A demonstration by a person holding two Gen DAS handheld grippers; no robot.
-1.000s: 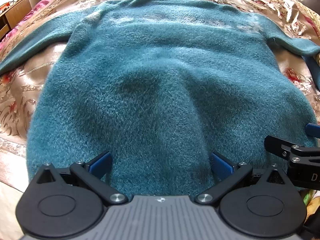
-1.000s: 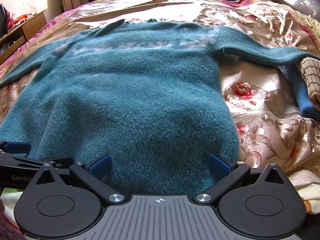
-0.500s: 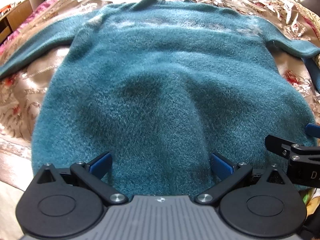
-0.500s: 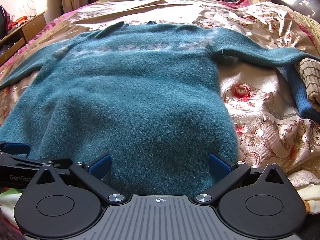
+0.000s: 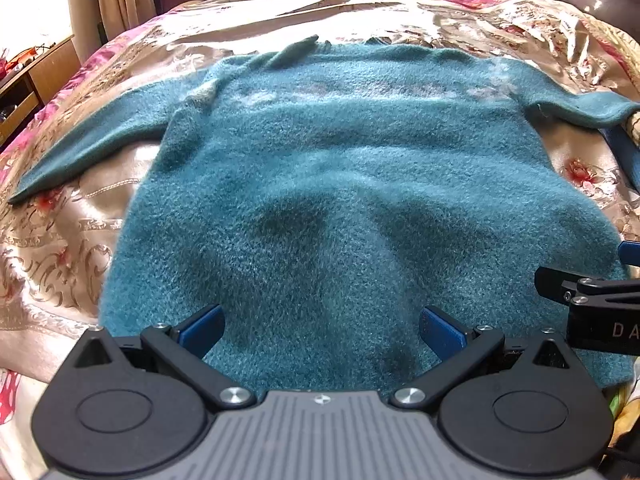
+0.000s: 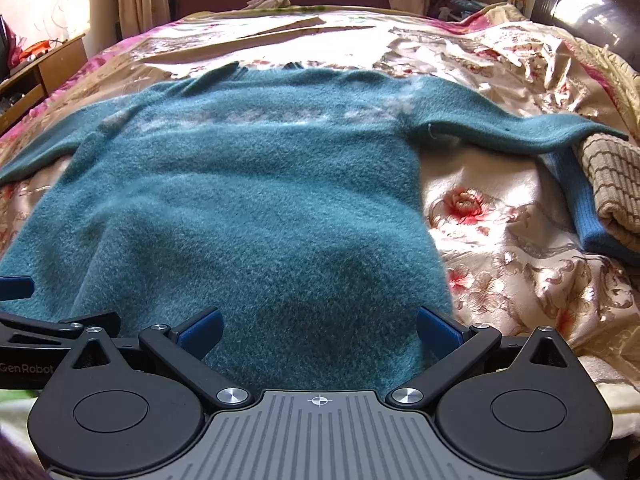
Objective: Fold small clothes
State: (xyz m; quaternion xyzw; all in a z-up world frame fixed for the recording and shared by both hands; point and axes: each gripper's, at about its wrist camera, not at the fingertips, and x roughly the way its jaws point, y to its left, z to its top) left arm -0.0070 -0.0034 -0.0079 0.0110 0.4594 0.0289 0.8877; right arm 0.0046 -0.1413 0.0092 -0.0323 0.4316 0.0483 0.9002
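Lying flat on the floral bedspread (image 6: 500, 240), the teal sweater (image 5: 340, 184) spreads sleeves outward; left gripper (image 5: 320, 328) and right gripper (image 6: 318, 326) gape wide over its near hem.

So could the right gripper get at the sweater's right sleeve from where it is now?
Probably yes. The right gripper is open at the hem of the teal sweater, and the right sleeve lies uncovered on the bedspread; only its cuff end meets the folded clothes.
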